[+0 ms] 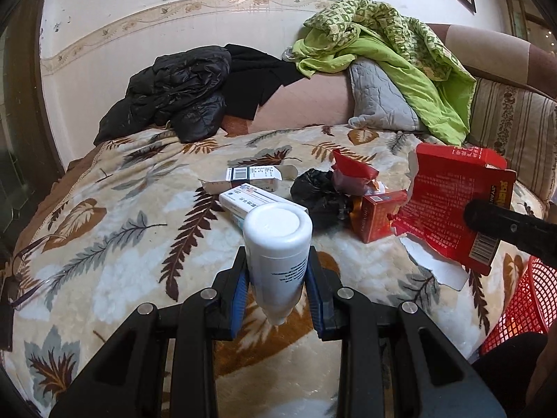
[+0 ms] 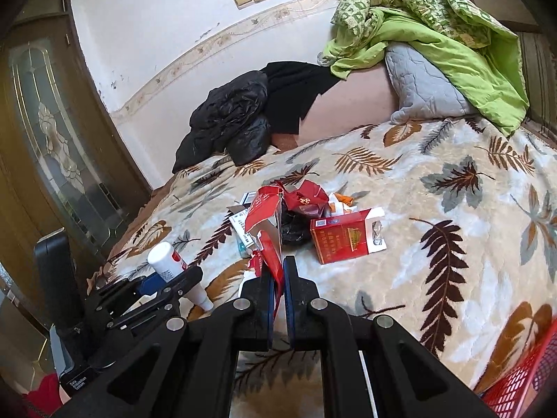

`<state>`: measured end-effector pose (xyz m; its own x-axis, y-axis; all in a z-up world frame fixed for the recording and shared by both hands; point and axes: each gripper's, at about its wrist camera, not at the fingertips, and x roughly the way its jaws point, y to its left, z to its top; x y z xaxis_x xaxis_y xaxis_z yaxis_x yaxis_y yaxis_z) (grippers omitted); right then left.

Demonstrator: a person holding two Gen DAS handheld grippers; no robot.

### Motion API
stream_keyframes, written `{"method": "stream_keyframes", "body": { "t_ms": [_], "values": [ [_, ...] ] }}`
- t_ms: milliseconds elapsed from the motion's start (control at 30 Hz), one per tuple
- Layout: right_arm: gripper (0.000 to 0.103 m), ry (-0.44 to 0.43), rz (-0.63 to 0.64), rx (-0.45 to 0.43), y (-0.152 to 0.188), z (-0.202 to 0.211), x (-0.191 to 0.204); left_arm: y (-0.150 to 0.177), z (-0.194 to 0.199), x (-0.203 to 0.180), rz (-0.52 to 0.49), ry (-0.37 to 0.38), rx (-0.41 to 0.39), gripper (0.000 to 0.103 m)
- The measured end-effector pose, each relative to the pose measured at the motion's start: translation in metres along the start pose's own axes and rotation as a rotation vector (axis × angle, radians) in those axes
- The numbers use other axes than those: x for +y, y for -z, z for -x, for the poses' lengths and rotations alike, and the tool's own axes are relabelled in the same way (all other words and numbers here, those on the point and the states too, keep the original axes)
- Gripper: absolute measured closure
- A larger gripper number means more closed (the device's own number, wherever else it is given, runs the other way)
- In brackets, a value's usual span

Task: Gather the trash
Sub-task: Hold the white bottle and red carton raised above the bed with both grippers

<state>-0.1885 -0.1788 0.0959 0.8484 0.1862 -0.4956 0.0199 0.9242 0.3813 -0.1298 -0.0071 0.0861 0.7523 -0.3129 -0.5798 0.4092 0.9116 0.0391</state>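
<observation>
My left gripper is shut on a white plastic bottle, base toward the camera and nozzle hanging down; the same bottle and left gripper show at the lower left of the right wrist view. My right gripper is shut on a torn red cardboard box, seen flat and wide in the left wrist view. On the leaf-patterned blanket lie more trash: two white medicine boxes, a crumpled black bag, a red wrapper and a red cigarette pack.
A red mesh basket stands off the bed's near right edge, also at the lower right corner. Black clothes, a grey pillow and a green quilt are piled at the far side. A glazed wooden door is at left.
</observation>
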Motion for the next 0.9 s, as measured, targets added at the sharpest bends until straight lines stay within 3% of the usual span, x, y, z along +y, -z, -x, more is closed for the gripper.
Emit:
{"method": "stream_keyframes", "body": {
  "t_ms": [900],
  "values": [
    [0.097, -0.003, 0.006, 0.011, 0.0012, -0.0041, 0.0026, 0.0049, -0.0094, 0.0001, 0.014, 0.046, 0.034, 0.074]
  ]
}}
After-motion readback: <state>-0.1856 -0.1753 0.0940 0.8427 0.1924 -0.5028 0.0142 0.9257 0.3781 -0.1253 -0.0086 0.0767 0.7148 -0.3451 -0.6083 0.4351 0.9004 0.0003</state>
